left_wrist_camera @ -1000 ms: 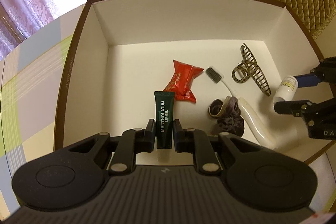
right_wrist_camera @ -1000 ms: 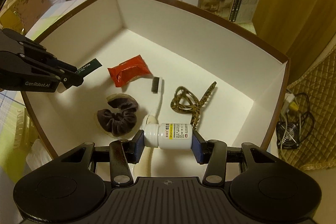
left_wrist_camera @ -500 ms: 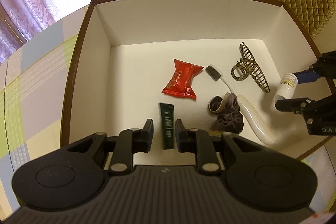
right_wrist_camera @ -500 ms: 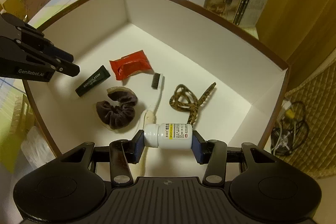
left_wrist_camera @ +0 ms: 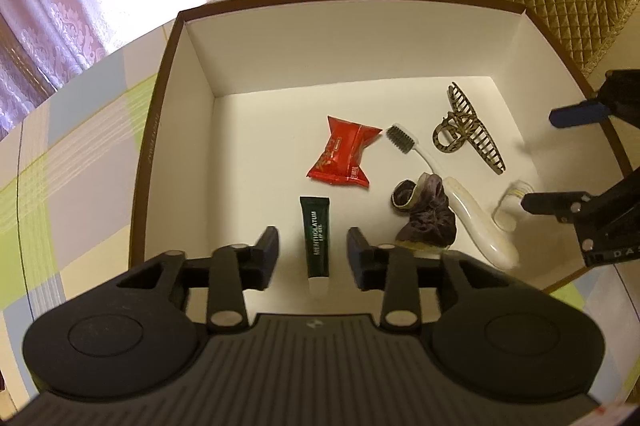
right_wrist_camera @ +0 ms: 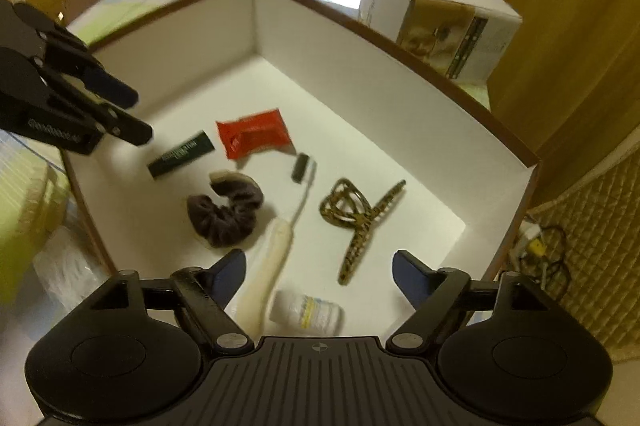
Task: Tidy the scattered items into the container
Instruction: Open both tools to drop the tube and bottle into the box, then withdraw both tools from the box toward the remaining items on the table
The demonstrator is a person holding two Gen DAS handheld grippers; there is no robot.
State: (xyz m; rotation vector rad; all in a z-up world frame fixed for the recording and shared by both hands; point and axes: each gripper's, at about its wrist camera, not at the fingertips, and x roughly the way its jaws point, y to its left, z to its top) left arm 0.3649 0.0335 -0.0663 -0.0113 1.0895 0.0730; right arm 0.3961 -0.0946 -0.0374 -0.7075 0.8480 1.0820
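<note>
Both grippers hover over the box (left_wrist_camera: 152,130), jaws spread, empty — left gripper (left_wrist_camera: 313,252) above lip-gel tube (left_wrist_camera: 316,238); right gripper (right_wrist_camera: 320,276) above pill bottle (right_wrist_camera: 308,310); careless withdrawal might nudge either.

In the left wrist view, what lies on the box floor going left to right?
Green lip gel tube → red packet → brown scrunchie → leopard hair claw → white pill bottle. The toothbrush spans several of these, so it is left out.
</note>
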